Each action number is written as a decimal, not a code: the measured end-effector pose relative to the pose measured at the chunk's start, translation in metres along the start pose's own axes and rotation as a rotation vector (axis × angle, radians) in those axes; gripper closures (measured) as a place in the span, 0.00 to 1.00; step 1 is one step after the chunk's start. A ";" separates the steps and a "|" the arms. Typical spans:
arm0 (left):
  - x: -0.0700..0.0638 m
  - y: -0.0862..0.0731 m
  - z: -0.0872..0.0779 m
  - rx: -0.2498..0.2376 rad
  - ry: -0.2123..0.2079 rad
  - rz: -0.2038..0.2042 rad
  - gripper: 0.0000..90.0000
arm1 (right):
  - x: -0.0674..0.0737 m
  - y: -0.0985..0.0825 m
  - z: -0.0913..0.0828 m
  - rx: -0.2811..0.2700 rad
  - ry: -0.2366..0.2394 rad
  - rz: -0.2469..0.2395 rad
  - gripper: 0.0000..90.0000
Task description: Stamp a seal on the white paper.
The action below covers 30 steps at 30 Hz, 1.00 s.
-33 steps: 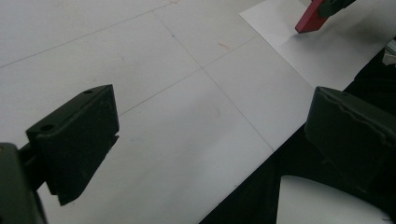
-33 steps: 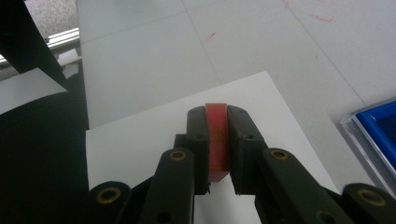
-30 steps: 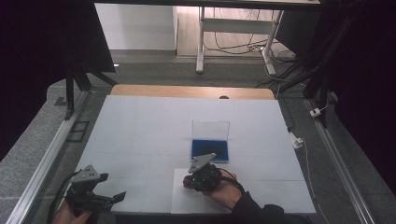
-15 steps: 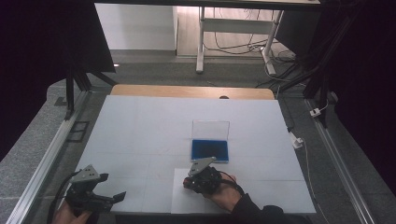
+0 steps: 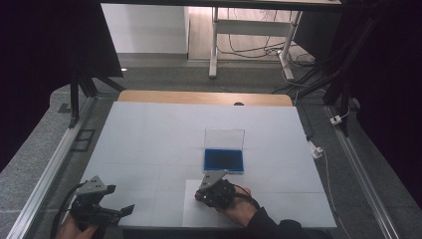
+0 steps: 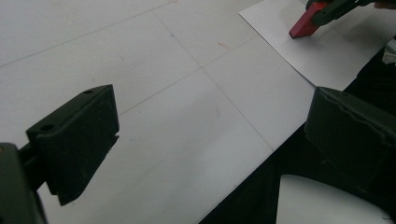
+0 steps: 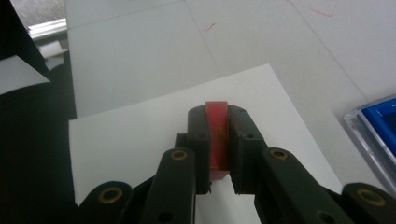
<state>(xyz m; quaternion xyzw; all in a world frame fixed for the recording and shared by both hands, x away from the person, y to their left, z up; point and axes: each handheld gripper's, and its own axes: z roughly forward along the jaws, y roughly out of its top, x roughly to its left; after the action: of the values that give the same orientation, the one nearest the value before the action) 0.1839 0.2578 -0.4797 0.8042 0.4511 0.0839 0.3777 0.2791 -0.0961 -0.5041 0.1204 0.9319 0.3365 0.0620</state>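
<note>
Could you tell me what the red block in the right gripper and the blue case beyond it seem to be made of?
Red block: probably translucent plastic or rubber, matte; light glows through its top edge.
Blue case: clear hard plastic, glossy, judging by its see-through raised lid; the dark blue inside looks like an ink pad, though I can't be sure.

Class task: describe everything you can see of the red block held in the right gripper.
The red block is a small, flat, rectangular piece, glossy and plastic-looking, with faint marks on its face. The right gripper clamps it edge-up between its two black jaws. In the left gripper view it tilts down, its lower end apparently touching the white sheet of paper near the table's front edge.
</note>
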 end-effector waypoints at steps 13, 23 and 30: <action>0.000 0.000 0.000 0.001 0.000 0.000 0.04 | -0.006 -0.002 0.000 -0.013 0.038 0.038 0.90; 0.000 0.000 0.000 -0.001 -0.001 -0.002 0.04 | -0.010 0.000 0.000 -0.005 0.053 0.070 0.89; 0.001 0.000 0.000 -0.001 -0.003 -0.004 0.04 | -0.013 0.005 -0.012 -0.058 0.035 0.084 0.89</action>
<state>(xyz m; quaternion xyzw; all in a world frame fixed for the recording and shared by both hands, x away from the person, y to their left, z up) 0.1841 0.2583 -0.4799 0.8033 0.4519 0.0822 0.3790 0.2905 -0.1029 -0.4915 0.1518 0.9168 0.3676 0.0348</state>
